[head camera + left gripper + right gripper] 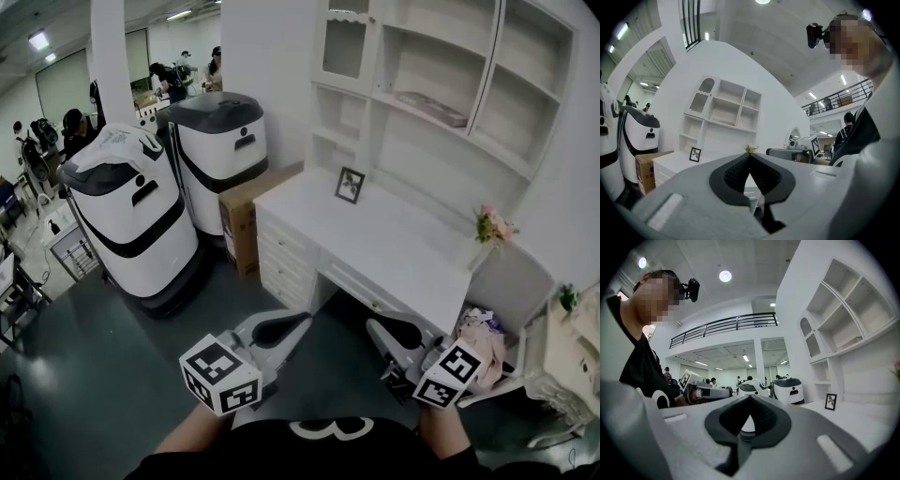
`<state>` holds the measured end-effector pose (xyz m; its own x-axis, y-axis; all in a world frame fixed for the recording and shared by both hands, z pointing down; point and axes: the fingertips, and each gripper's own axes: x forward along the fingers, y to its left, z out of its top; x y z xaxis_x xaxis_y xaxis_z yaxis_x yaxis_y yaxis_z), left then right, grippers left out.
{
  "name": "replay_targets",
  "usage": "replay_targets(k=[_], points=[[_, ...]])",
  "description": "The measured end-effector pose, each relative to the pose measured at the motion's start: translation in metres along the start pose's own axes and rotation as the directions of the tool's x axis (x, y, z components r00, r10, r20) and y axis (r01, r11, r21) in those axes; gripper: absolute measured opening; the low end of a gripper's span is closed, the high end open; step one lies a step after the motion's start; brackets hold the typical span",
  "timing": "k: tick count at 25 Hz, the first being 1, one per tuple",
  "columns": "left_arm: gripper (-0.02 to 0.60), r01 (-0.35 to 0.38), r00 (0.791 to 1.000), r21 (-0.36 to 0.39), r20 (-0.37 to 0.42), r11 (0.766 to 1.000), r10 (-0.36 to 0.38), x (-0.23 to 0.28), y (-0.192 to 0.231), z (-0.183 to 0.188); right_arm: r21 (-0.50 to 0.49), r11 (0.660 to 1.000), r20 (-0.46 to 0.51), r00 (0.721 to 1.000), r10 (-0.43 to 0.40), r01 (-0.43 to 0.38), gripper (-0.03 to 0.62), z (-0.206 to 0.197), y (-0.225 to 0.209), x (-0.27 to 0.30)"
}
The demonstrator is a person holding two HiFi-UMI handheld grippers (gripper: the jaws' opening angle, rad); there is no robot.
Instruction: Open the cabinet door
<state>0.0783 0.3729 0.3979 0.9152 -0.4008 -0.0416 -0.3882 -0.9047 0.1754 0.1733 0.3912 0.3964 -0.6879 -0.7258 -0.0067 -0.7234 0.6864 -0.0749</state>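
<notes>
At bottom of head view: L gripper (302, 319) and R gripper (372, 324), each held on a bare forearm (192, 433), side by side and well apart, over dark grey floor (112, 375). Both point level toward the desk, tips converging slightly; marker cubes sit at the rear, nearest the body. Bodies are matt grey moulded plastic, wedge-shaped, w/ black ribbed pads.

L gripper (750, 155): jaws fully together, pads meeting at the tip, nothing between them. R gripper (750, 397): same, jaws closed tip to tip, empty.

Cabinet door (344, 47): arch-topped, glazed, white-framed, in the upper corner of the hutch (441, 66) on the side nearest the machines (131, 216); well beyond both grippers, untouched. It also shows in the L view (704, 93) and the R view (805, 326).

Hutch: white painted, open square shelves. Tabletop (394, 248): smooth white, carrying a small dark frame (350, 185), upright, and pink flowers (494, 225) toward the far end. Drawers (281, 264) panelled, below the tabletop's near end. Box (246, 220): brown cardboard, between desk and machines. Machines: rounded glossy white shells w/ black bands.
</notes>
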Motion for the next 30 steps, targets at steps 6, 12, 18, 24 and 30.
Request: replay_targets(k=[6, 12, 18, 24, 30], points=[[0.002, 0.009, 1.000, 0.008, 0.001, 1.000, -0.009, 0.004, 0.017, 0.000, -0.012, 1.000, -0.027, 0.999, -0.017, 0.017, 0.000, -0.002, -0.011, 0.018], [0.002, -0.017, 1.000, 0.028, -0.026, 0.999, 0.018, 0.020, 0.042, -0.004, 0.013, 1.000, -0.008, 1.000, 0.009, -0.009, 0.000, 0.002, -0.033, 0.036], [0.002, -0.037, 0.999, 0.026, -0.037, 0.999, 0.038, 0.049, 0.089, -0.003, -0.006, 0.998, -0.002, 0.998, 0.061, -0.061, 0.000, -0.006, -0.073, 0.077], [0.001, -0.063, 0.997, -0.010, -0.038, 0.998, 0.062, 0.092, 0.170, -0.002, 0.052, 0.996, -0.004, 0.998, 0.069, -0.068, 0.000, -0.017, -0.157, 0.138], [0.000, -0.068, 0.995, -0.044, -0.070, 0.997, 0.065, 0.158, 0.261, 0.004, 0.090, 0.993, 0.010, 0.997, 0.077, -0.078, 0.000, -0.013, -0.248, 0.203]])
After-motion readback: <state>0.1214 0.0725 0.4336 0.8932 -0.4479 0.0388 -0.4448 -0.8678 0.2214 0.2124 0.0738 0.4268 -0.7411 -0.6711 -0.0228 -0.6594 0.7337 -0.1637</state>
